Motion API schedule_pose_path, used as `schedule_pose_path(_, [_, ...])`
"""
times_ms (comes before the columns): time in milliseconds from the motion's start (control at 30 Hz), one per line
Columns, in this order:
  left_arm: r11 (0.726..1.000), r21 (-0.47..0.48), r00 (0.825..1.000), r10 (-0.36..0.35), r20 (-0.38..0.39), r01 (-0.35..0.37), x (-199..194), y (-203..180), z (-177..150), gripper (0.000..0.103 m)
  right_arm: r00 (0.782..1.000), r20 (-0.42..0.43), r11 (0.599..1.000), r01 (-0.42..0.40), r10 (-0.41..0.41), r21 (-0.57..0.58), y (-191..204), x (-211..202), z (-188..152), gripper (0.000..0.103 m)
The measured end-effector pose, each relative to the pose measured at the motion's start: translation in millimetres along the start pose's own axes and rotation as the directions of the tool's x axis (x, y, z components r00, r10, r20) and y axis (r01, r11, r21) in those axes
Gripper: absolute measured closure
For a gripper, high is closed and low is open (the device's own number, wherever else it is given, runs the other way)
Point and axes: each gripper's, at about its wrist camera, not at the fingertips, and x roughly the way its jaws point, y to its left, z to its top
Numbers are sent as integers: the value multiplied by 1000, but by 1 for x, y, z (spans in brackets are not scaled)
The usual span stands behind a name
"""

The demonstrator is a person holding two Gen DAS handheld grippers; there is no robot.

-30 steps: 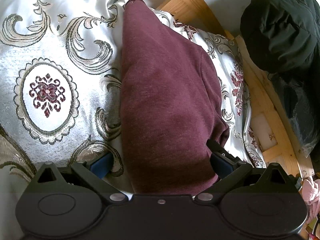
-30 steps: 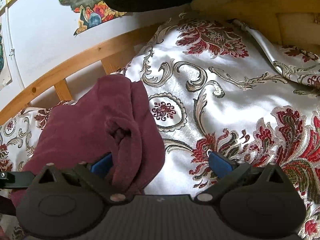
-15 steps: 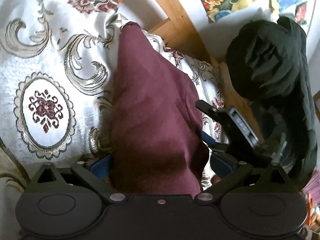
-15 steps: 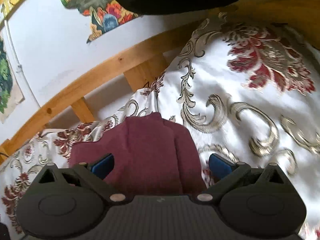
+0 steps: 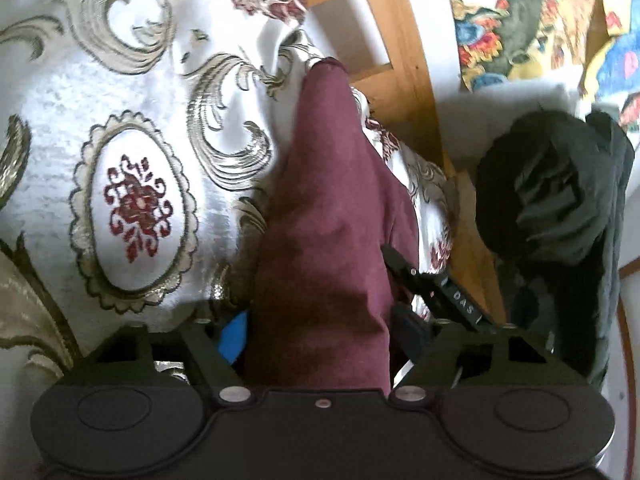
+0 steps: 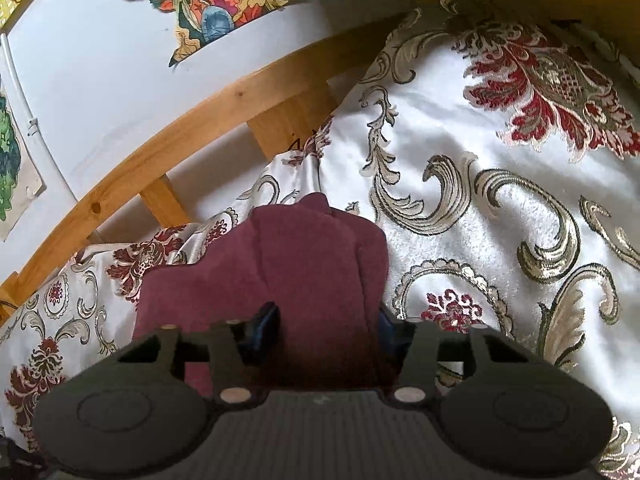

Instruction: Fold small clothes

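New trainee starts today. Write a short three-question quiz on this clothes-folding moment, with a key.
1. True or false: the maroon garment lies on a plain blue sheet.
2. Which colour is the bundle beyond the wooden bed rail? A black, B yellow, C white.
3. Fill in: cloth sits between the jaws of both the left gripper and the ____ gripper.

Key
1. False: it lies on a white bedspread with red and gold patterns.
2. A.
3. Right. Both grippers' jaws have just been closing, with the garment's cloth between them.
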Motion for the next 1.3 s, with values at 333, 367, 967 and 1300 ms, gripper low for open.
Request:
schedule_pose_path(333, [989, 128, 995, 72, 64, -80, -12, -33, 1, 59, 997, 47, 968, -41, 55, -248, 61, -36, 11, 73])
schedule_pose_path(367, [982, 164, 993, 76, 87, -89, -16, -40, 2, 59, 996, 57, 960, -49, 67, -276, 70, -39, 11, 73])
schedule_pose_path(967, [951, 177, 931, 190, 313, -253, -75, -25, 69, 59, 987, -14, 925, -153, 158, -349, 157, 51, 22, 73])
schedule_pose_path(1300, [912, 200, 904, 285, 320, -358, -61, -28, 68, 46, 997, 48, 918, -32, 56, -394, 134, 47, 14, 44])
